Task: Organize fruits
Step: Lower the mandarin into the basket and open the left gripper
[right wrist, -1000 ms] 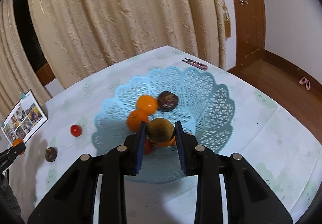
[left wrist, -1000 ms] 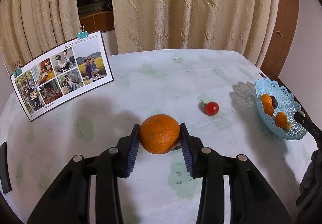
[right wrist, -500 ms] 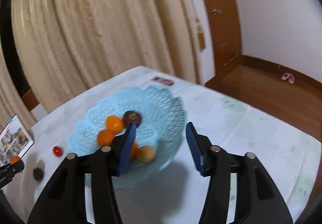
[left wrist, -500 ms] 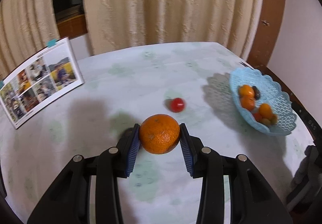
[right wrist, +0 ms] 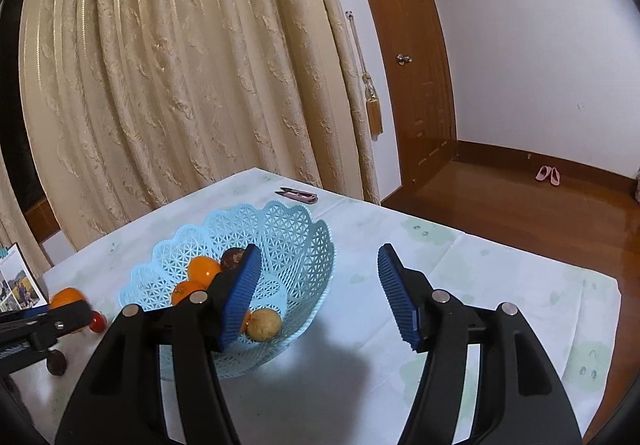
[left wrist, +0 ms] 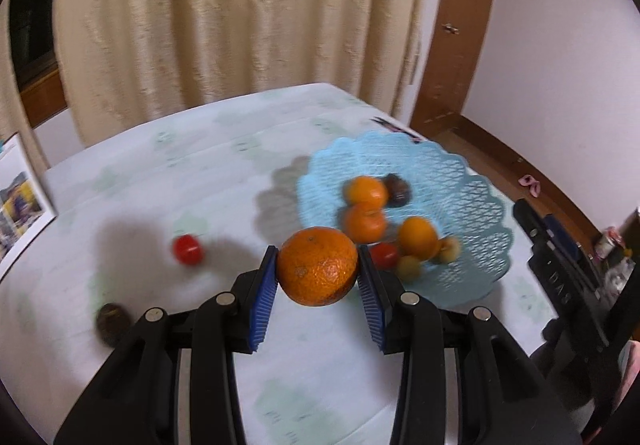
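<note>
Nearest the left wrist camera, the left gripper (left wrist: 318, 277) pinches a large orange (left wrist: 318, 266) between its blue pads, held above the table (left wrist: 312, 385) just short of the blue lattice basket (left wrist: 472, 213). Bare cloth lies under and behind the tongs. Left of the basket a red cherry tomato (left wrist: 186, 249) sits in the open, and nearer the table's front edge a dark brown fruit (left wrist: 113, 322) lies alone. The basket's near rim stands just past the orange; inside it lie small oranges, a red tomato, pale yellow fruits and a dark one. Beyond the basket the table's far edge meets the curtain (left wrist: 240, 13) and a wooden door frame.

A second ago the basket was far off to the right of the left wrist view; now it fills the middle, right behind the held orange.

The right gripper (right wrist: 316, 297) has just been opening, its jaws now spread with nothing between them; the yellow-brown fruit (right wrist: 264, 324) it gripped a second ago rests in the basket by the left pad.
</note>
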Tool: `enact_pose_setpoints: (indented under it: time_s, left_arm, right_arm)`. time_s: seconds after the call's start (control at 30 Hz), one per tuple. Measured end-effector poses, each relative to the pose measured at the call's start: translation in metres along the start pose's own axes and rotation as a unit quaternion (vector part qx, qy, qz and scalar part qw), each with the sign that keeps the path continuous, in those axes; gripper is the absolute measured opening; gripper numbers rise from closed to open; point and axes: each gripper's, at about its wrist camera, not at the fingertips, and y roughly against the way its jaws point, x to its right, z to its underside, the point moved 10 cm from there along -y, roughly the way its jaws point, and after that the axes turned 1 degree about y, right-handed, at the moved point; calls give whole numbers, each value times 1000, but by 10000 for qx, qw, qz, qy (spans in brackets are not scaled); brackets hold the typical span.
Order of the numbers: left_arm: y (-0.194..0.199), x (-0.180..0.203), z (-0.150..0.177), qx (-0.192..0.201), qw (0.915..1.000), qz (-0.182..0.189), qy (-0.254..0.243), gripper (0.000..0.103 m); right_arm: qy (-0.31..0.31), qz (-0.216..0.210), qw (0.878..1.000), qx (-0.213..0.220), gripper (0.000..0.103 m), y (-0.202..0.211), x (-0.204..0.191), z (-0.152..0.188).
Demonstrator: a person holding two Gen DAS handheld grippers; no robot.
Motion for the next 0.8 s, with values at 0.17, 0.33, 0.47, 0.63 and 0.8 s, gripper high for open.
enact_pose_setpoints:
  time_s: [0.17, 0.33, 0.47, 0.63, 0.8]
  left_arm:
    - [-13, 24, -7, 2, 9996, 263, -105, 39]
    - [-21, 37, -10, 52, 9990, 414, -141, 45]
    - [-16, 37, -15, 244, 9985, 473, -99, 74]
    - [-8, 23, -18, 304, 9989, 369, -33, 74]
    - [-1, 4, -17, 326, 9994, 140, 34, 74]
  right_arm:
    - [-62, -13, 10000, -13, 63, -1, 1, 1]
    - [-117, -39, 9999, -29, 63, -1, 2, 2]
    - [-161, -50, 9998, -48, 63, -2, 4, 2]
    - [-145, -50, 9999, -33, 63, -2, 3, 1]
    - [-154, -35, 9999, -2, 69, -1, 4, 0]
